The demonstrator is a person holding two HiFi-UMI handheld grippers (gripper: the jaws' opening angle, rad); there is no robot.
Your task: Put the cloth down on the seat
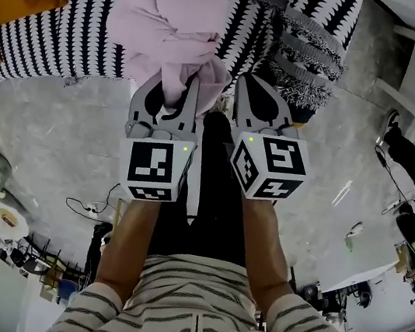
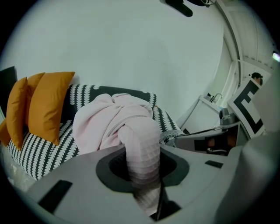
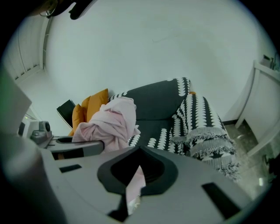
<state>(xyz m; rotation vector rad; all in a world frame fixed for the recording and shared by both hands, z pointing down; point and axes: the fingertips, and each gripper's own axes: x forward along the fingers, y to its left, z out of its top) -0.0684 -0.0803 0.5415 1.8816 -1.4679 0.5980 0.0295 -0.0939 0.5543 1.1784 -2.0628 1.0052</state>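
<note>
The person stands at the near edge of the black-and-white patterned sofa seat (image 1: 56, 33) with both tools held out over it. Between them hangs the pale pink waffle-weave cloth (image 1: 176, 22). Most of it is bunched in a soft heap towards the far side, over the seat cushion. I cannot tell whether the heap already rests on the seat or hangs just above it.

The left gripper (image 2: 142, 166) has its jaws part-way apart because a thick rolled fold of the cloth fills the gap, and the pads are pressed onto that roll. This looks like the grip that carries the weight.

The right gripper (image 3: 138, 168), just beside it on the right, has its jaws drawn almost together on a thin corner of the same cloth. That seems meant to keep the loose end from trailing towards the floor.

Holding two ends close together makes the fabric fold into a bundle rather than spread flat. To my eye the carrying is done and letting go is what remains.

Two orange square cushions (image 2: 46, 105) lean at the far left of the seat. A fringed patterned throw (image 3: 210, 135) drapes over the right arm. The middle of the seat, where the heap is, is the natural landing spot.
</note>
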